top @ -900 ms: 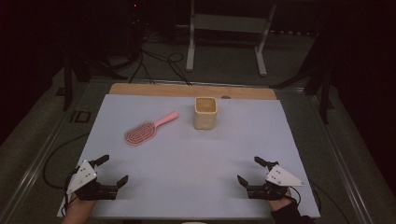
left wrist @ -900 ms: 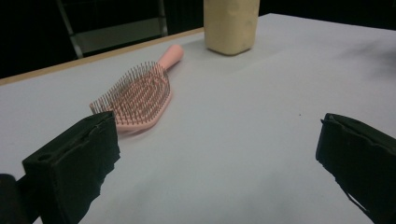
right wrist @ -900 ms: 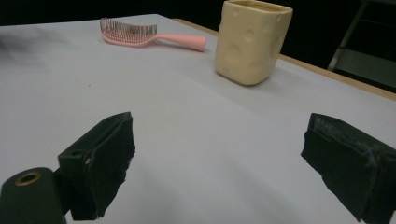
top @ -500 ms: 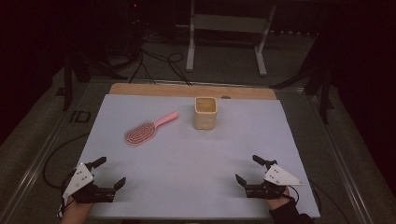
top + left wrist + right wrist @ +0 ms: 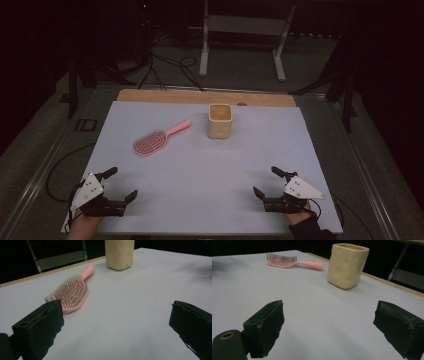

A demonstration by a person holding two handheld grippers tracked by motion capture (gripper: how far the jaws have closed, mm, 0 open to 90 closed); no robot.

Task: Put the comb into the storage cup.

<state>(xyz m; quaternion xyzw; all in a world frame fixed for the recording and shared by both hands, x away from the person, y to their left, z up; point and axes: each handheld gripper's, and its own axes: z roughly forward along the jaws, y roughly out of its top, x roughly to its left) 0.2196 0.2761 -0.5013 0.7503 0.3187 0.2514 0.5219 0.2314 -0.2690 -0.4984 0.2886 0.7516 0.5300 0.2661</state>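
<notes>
Hairbrush (image 5: 159, 138) lying ahead of wide-open, empty left gripper (image 5: 121, 185), handle slanting toward far cup (image 5: 220, 121); right gripper (image 5: 266, 182), also open, farther off.

It looked like a lab or recording studio set up for handling trials rather than a home. A table (image 5: 150, 95) with a wooden edge stood in a dark room, its top covered by a plain pale sheet (image 5: 210, 170) lit from above while everything around it fell into black. Black cables (image 5: 170, 65) snaked over the grey floor behind it, beside a white metal stand (image 5: 245, 30) with splayed feet and dark tripod legs (image 5: 345, 95) at the right. Metal rails (image 5: 35, 185) ran along the table's sides. The person's hands held instrumented grippers, each trailing a cable, low over the sheet's near edge
</notes>
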